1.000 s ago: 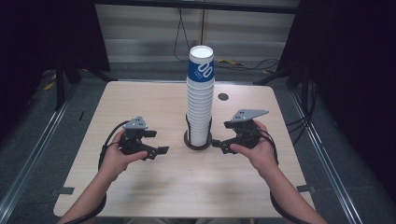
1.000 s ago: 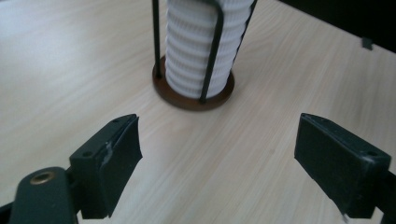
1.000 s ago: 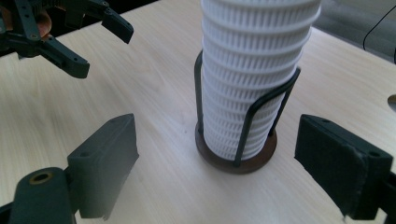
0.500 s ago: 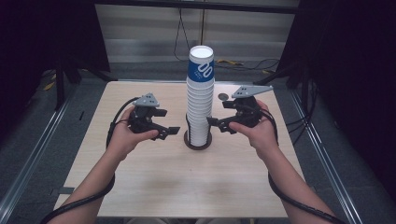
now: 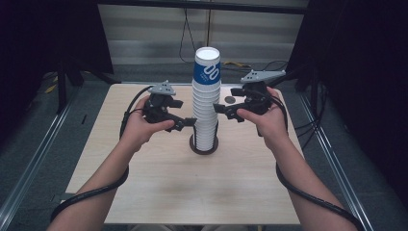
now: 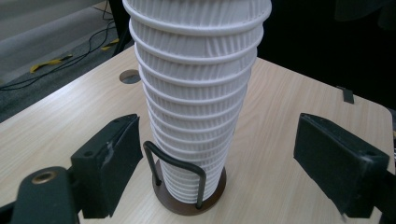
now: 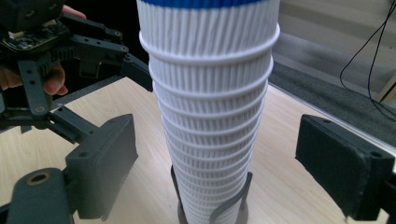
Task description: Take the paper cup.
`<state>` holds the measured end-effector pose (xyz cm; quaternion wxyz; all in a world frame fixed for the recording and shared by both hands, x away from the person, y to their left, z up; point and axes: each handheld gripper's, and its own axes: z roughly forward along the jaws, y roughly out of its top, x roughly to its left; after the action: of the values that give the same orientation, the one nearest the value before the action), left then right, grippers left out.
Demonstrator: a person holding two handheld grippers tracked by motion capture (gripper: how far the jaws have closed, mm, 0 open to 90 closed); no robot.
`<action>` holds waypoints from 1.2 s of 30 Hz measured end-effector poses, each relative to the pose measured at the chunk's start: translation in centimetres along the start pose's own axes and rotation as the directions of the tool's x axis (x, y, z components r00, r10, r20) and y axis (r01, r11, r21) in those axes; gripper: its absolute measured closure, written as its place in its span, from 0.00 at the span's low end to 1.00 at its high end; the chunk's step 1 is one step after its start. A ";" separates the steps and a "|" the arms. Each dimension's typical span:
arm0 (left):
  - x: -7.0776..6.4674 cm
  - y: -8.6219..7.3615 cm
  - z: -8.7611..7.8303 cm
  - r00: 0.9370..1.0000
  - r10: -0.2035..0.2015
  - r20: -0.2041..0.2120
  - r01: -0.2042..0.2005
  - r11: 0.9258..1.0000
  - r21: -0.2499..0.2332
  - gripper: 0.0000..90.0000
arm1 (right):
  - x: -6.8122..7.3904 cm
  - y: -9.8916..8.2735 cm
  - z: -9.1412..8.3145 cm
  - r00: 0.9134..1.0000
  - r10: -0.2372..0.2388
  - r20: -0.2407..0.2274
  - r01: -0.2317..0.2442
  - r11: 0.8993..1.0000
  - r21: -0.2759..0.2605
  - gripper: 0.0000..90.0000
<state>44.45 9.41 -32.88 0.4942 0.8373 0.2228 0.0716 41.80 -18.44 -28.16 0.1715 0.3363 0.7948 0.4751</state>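
A tall stack of white ribbed paper cups (image 5: pixel 207 101), the top one banded blue, stands in a dark wire holder (image 5: pixel 204 147) at the table's middle. My left gripper (image 5: pixel 185 122) hovers at the stack's left side, pointing at its lower half. In the left gripper view its jaws (image 6: pixel 226 158) stand apart with the stack (image 6: pixel 196 93) just ahead in the gap, untouched; they have just been closing a little. My right gripper (image 5: pixel 223 110) hovers at the stack's right, jaws wide (image 7: pixel 224 161), with the stack (image 7: pixel 210 116) ahead between them and no contact. The left gripper (image 7: pixel 70 51) shows beyond the stack.
The light wooden table (image 5: pixel 159 192) has a small round dark spot (image 5: pixel 231 99) behind the stack on the right. Cables trail from both grippers along the forearms. Beyond the far edge lie floor cables and dark stands.
Both hands have risen from near the table top and moved inward and farther back, so both grippers now flank the cup stack higher up.
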 end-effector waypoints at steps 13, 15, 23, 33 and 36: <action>0.2 1.3 0.9 1.000 0.019 -0.006 -0.019 1.000 0.002 0.16 | 0.2 2.2 1.3 1.000 0.009 -0.008 -0.009 1.000 -0.026 0.12; 0.2 1.4 1.0 1.000 0.020 -0.007 -0.020 1.000 0.002 0.16 | 0.2 2.5 1.6 1.000 0.006 -0.007 -0.006 1.000 -0.026 0.12; 0.5 2.1 1.3 0.999 0.028 -0.020 -0.029 1.000 -0.006 0.16 | 0.5 3.7 2.8 1.000 0.007 0.002 -0.007 0.999 -0.041 0.12; 0.6 3.5 1.6 0.999 0.026 -0.019 -0.027 0.999 -0.033 0.15 | 0.5 4.1 4.3 1.000 0.014 0.020 -0.014 1.000 -0.024 0.12; 0.7 3.9 1.7 1.000 0.023 -0.019 -0.024 0.999 -0.047 0.12 | 0.5 4.1 4.2 0.999 0.027 0.020 -0.026 0.999 -0.031 0.13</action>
<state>46.80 6.79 -30.45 0.5108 0.8273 0.2157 0.0905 45.42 -14.05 -26.60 0.1786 0.3490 0.7811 0.4861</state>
